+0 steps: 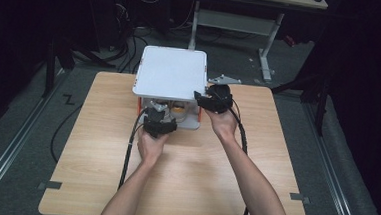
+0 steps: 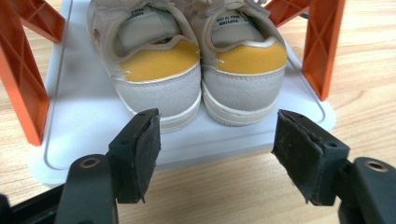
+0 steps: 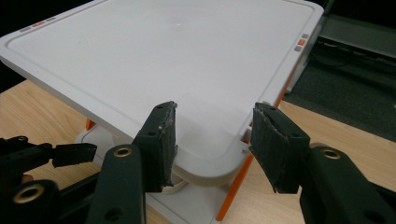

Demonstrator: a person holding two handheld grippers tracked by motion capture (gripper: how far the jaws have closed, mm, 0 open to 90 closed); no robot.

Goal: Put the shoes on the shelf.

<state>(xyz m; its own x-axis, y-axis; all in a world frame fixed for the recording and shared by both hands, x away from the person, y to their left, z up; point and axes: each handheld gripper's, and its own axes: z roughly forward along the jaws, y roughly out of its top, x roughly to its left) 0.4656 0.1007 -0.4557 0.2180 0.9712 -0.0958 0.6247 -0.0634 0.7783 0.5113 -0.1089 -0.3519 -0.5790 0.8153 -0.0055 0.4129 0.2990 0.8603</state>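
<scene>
A white two-level rack (image 1: 170, 71) with orange legs (image 2: 18, 79) stands at the far middle of the wooden table. A pair of beige shoes (image 2: 159, 88) with yellow heel tabs sits on its lower shelf (image 2: 79, 126), heels towards me. My left gripper (image 2: 217, 149) is open just in front of the heels, touching nothing; from above it (image 1: 158, 116) is at the rack's front edge. My right gripper (image 3: 215, 140) is open at the top shelf's (image 3: 163, 60) near right corner, with the shelf edge between the jaws and the pads apart from it.
The wooden table (image 1: 174, 181) spreads wide on the near side and to both sides of the rack. Behind it are a dark floor with cables (image 1: 127, 43) and the frame of another desk (image 1: 267, 42). Cables trail from both grippers across the tabletop.
</scene>
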